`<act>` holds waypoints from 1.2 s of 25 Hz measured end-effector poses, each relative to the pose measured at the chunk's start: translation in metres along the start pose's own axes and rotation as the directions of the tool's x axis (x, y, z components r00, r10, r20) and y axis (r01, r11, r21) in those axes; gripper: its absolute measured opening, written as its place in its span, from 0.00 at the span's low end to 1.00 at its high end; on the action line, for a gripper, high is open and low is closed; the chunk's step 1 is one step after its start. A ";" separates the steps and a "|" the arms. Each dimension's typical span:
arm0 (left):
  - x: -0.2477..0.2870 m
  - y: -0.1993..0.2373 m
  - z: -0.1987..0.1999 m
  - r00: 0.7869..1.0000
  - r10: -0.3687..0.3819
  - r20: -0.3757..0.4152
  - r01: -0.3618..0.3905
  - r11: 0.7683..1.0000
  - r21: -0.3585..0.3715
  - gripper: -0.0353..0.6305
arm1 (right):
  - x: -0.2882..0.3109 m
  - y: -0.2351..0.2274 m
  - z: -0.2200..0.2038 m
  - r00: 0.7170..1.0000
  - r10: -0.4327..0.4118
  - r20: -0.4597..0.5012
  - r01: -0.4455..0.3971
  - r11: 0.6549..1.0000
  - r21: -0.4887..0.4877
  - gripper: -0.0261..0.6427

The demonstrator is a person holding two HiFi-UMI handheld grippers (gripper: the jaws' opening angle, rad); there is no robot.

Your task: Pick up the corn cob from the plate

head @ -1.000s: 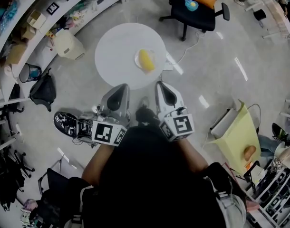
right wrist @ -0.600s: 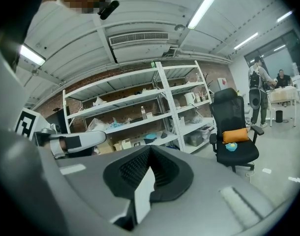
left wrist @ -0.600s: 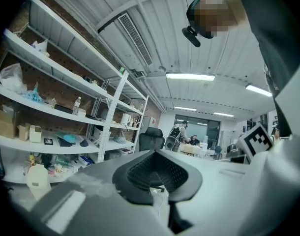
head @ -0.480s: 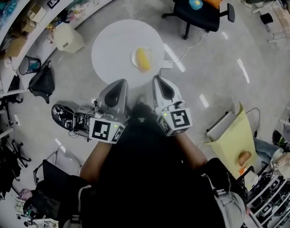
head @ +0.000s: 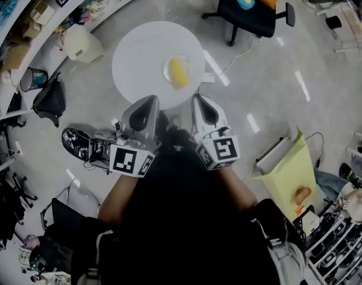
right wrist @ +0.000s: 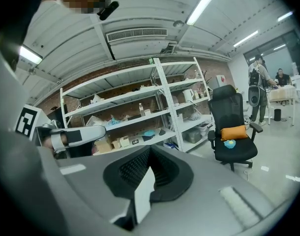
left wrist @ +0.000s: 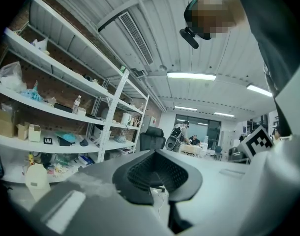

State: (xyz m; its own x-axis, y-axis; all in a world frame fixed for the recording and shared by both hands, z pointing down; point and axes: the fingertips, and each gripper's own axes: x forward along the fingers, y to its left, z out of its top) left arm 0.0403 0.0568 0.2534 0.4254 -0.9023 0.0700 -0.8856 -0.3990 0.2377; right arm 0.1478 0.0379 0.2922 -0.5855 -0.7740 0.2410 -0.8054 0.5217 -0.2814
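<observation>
Left gripper (head: 150, 100) and right gripper (head: 200, 98) side by side, jaws closed and empty, hovering short of corn cob (head: 178, 72) on plate (head: 168, 71).

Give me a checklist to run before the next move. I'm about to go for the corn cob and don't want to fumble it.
1. Corn cob lying on the plate, on the round table: ok.
2. Right gripper open for the grasp: not ok. Its jaws are shut, with nothing between them.
3. Left gripper out of the way: ok. It is shut and empty, beside the right gripper at the table's near edge.
4. Right gripper at the cob: not ok. It is short of the plate.
5. Cob visible in a gripper view: not ok. Both views look over the table at shelves and chairs.
</observation>
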 end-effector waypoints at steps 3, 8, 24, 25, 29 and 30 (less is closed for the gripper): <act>0.008 0.007 -0.001 1.000 -0.009 -0.002 0.009 1.000 -0.006 0.06 | 0.009 -0.005 -0.001 1.000 -0.021 -0.008 0.021 1.000 -0.004 0.05; 0.022 0.022 -0.004 1.000 -0.007 -0.009 0.007 1.000 -0.017 0.06 | 0.025 -0.015 -0.008 0.999 -0.038 -0.034 0.038 0.999 -0.006 0.05; 0.056 0.078 -0.031 0.998 0.043 -0.045 -0.047 0.995 -0.092 0.06 | 0.078 -0.030 -0.030 0.992 -0.064 -0.109 0.066 0.998 0.012 0.05; 0.057 0.083 -0.033 0.998 0.047 -0.050 -0.052 0.994 -0.097 0.06 | 0.081 -0.029 -0.033 0.991 -0.063 -0.116 0.065 0.998 0.011 0.05; 0.062 0.099 -0.042 0.996 0.056 -0.073 -0.064 0.992 -0.109 0.06 | 0.095 -0.031 -0.043 0.989 -0.062 -0.135 0.067 0.997 0.032 0.05; 0.064 0.102 -0.044 0.995 0.055 -0.078 -0.064 0.992 -0.111 0.06 | 0.099 -0.033 -0.046 0.988 -0.067 -0.143 0.072 0.997 0.032 0.05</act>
State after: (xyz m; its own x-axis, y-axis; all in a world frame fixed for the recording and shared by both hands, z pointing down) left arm -0.0152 -0.0342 0.3250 0.3893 -0.9073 0.1588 -0.8846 -0.3202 0.3391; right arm 0.1121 -0.0390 0.3676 -0.5376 -0.7480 0.3891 -0.8421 0.4527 -0.2933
